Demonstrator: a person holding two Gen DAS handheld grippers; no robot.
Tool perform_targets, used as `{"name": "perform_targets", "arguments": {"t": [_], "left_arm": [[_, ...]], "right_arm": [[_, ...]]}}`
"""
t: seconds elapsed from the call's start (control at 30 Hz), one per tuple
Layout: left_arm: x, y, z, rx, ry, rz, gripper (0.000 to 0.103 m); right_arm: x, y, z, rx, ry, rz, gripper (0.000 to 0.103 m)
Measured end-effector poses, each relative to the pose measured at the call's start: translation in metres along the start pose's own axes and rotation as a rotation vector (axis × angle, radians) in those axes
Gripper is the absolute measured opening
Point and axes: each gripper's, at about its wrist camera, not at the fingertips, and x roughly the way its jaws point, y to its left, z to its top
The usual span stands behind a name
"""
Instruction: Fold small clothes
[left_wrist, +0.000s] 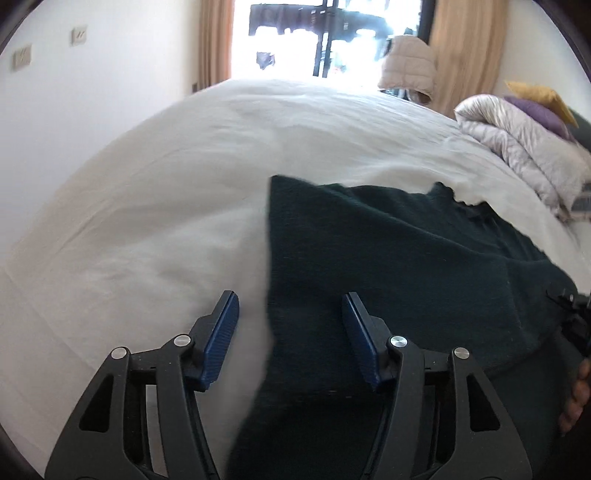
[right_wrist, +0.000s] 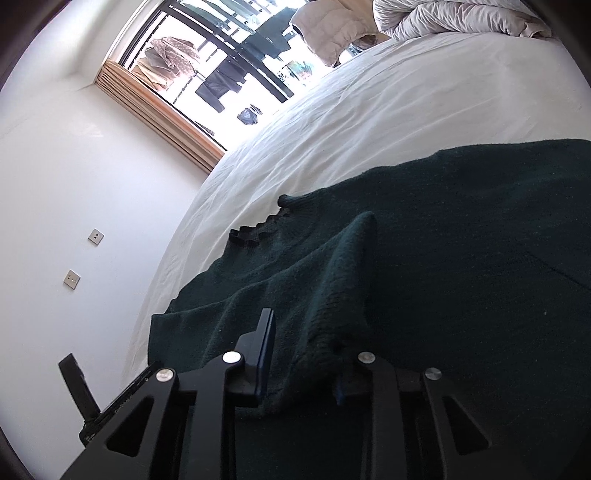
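While the white bed (left_wrist: 155, 192) fills most of both views, a dark green knitted sweater (left_wrist: 388, 258) lies spread over its near part, reaching to the near edge under both tools. At the far left, a white wall carries two switch plates (left_wrist: 22, 58). Next comes the left gripper (left_wrist: 290, 325), its blue pads (left_wrist: 225, 332) standing apart over the straight left edge of the sweater: one pad hangs above bare sheet, the other above the knit, and neither presses on cloth, so these jaws are released. Beyond the far edge of the bed, a bright window (left_wrist: 295, 40) shows clothes hanging outside between tan curtains (left_wrist: 465, 48). Further right, a beige puffy jacket (left_wrist: 408, 64) stands behind the bed, and a rumpled silvery duvet (left_wrist: 517, 140) is heaped at the bed's far right corner with purple and yellow cushions (left_wrist: 535, 107) behind it. Fingers of a hand (left_wrist: 578, 398) show at the right border. In the right wrist view, the right gripper (right_wrist: 306, 354) has a raised ridge of the sweater (right_wrist: 424, 258) bunched between its jaws; the cloth hides the right pad, and the jaws are clenched on that fold.
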Motion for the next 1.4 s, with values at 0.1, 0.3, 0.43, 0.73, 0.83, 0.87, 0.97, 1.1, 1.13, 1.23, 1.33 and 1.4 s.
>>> {"name": "perform_targets", "arguments": {"t": [0.1,0.3,0.43,0.73,0.83,0.87,0.97,1.1,1.13,1.23,1.33,1.4], "left_arm": [[-0.003,0.018,0.002,-0.010,-0.019,0.061,0.060],[-0.012,0.015,0.000,0.039,-0.045,0.147,0.061],[-0.014,0.010,0.000,0.057,-0.055,0.208,0.065],[-0.063,-0.002,0.003,0.099,-0.198,0.411,0.065],[-0.095,-0.044,0.001,0.216,-0.314,0.295,0.067],[-0.096,-0.063,-0.002,0.278,-0.322,0.281,0.069],[-0.071,-0.089,-0.010,0.375,-0.259,0.270,0.071],[-0.008,-0.054,-0.007,0.248,-0.016,0.236,0.074],[-0.007,-0.045,-0.003,0.215,-0.007,0.235,0.079],[-0.006,-0.040,-0.004,0.279,-0.034,0.342,0.081],[-0.007,-0.035,-0.005,0.278,-0.043,0.369,0.083],[-0.008,-0.036,-0.008,0.291,-0.051,0.394,0.084]], "right_arm": [[0.002,0.011,-0.001,-0.027,0.003,0.009,0.029],[0.010,0.003,-0.010,-0.001,0.040,-0.030,0.031],[0.008,0.000,-0.014,0.004,0.039,-0.009,0.035],[-0.013,0.006,-0.015,-0.028,0.000,-0.075,0.052],[-0.013,-0.005,-0.008,0.017,-0.016,-0.076,0.054],[-0.009,-0.007,-0.006,0.025,-0.002,-0.081,0.055],[0.004,-0.014,0.000,0.036,0.022,-0.078,0.055],[0.008,-0.020,0.010,0.064,0.022,-0.059,0.052],[0.010,-0.021,0.011,0.064,0.022,-0.063,0.050],[0.013,-0.014,0.012,0.056,0.025,-0.064,0.048],[0.016,-0.003,0.010,0.011,0.038,-0.061,0.041],[0.015,-0.001,0.011,-0.014,0.029,-0.077,0.039]]}}
